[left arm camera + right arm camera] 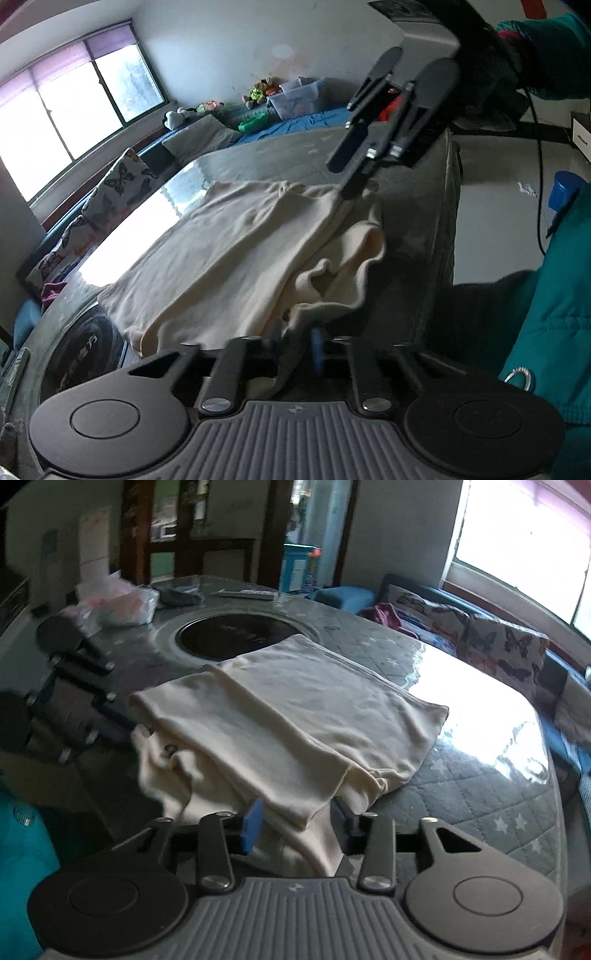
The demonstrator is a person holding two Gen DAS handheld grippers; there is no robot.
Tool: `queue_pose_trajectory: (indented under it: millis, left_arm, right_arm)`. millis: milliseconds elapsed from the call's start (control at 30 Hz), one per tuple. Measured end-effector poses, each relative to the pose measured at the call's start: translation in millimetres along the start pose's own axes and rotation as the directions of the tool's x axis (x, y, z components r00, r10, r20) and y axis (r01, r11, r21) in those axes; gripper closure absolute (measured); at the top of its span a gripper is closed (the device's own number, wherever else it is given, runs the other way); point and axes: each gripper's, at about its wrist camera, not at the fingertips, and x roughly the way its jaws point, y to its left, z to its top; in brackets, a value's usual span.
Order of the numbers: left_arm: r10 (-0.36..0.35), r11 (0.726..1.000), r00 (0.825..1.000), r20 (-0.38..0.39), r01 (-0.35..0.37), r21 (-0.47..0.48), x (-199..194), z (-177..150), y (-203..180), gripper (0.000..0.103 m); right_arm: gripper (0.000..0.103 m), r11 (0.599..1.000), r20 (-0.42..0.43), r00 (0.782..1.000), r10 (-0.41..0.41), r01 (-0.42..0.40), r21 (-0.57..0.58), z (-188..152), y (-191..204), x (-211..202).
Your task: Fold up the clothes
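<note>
A cream garment [229, 251] lies partly folded on the grey quilted table [280, 155]; it also shows in the right wrist view [295, 716]. My left gripper [295, 347] is shut on the garment's near edge, cloth pinched between its fingers. The right gripper [351, 188] appears in the left wrist view at the garment's far corner, touching the cloth. In its own view my right gripper [299, 823] has its jaws apart with a fold of the garment lying between them. The left gripper [136, 727] appears there at the garment's left edge.
A round black burner [240, 635] is set in the table [480, 805] beyond the garment. A plastic bag [118, 605] and small items lie at the far edge. A butterfly-print sofa [491, 646] runs beside the table. My teal jacket [546, 325] is at right.
</note>
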Motion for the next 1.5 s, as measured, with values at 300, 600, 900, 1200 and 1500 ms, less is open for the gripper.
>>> queue_pose_trajectory:
  millis: [300,600,900,1200,1500]
  left_arm:
    - [0.017,0.974,0.998,0.053,-0.004,-0.228,7.8,24.8,54.2,0.095]
    - [-0.016,0.953,0.999,0.030,0.024,-0.301,19.8,25.0,68.0,0.095]
    - [0.007,0.965,1.000,-0.001,-0.008,-0.261,6.0,6.8,48.7,0.081]
    - [0.075,0.986,0.996,-0.044,-0.080,-0.145,2.8,-9.0,33.9,0.062]
    - [0.106,0.985,0.994,-0.041,-0.111,-0.132,-3.9,-17.8,38.7,0.092]
  right_arm:
    - [0.041,0.980,0.000,0.996,0.089,-0.088,-0.177,-7.7,23.5,-9.3]
    - [0.056,0.978,0.057,0.995,0.077,-0.065,-0.198,-2.0,27.0,29.2]
    - [0.088,0.988,0.012,0.988,0.151,-0.150,-0.033,11.8,0.8,40.9]
    - [0.090,0.986,0.038,0.987,0.159,-0.160,0.048,28.6,-12.2,36.2]
    - [0.093,0.991,0.071,0.990,0.125,-0.128,0.043,23.5,-6.7,27.7]
